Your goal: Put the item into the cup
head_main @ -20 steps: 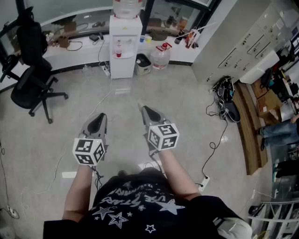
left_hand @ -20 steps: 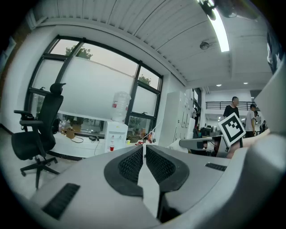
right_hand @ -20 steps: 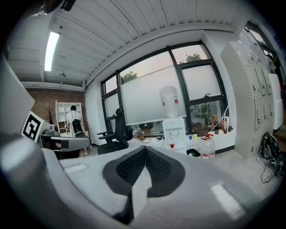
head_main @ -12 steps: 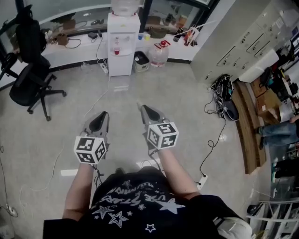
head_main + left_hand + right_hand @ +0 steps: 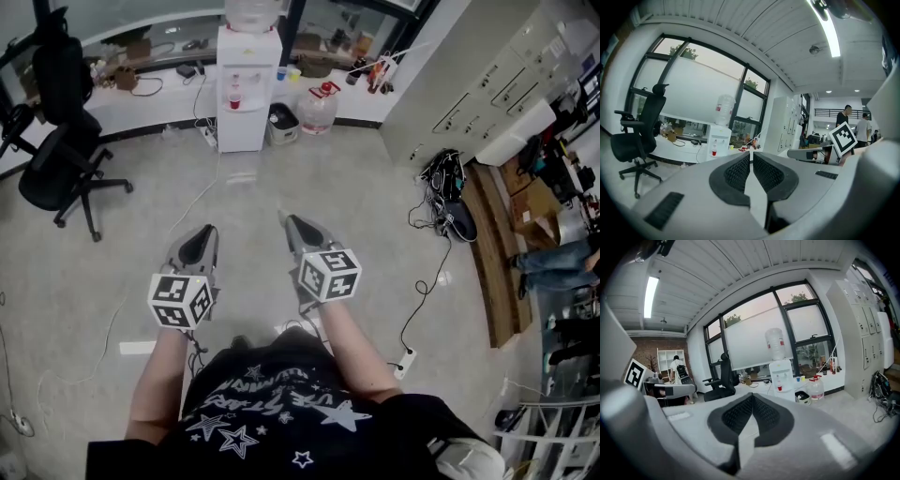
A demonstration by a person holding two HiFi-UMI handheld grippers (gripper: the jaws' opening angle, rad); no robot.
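Both grippers held out over the floor, jaws closed on nothing; pose matches the earlier frames.

The left gripper (image 5: 209, 228) and right gripper (image 5: 283, 217) sit side by side but apart above the grey floor (image 5: 122, 253), pointing at the water dispenser (image 5: 248, 89). In each gripper view the ribbed pads meet at the tips with nothing between them. Since 0.8 s ago, only the dispenser has moved slightly up the head view. Small cups (image 5: 292, 76) stand on the counter beside the dispenser, well away from both grippers. They are too small to tell whether any is the task cup. The item shows in no view.
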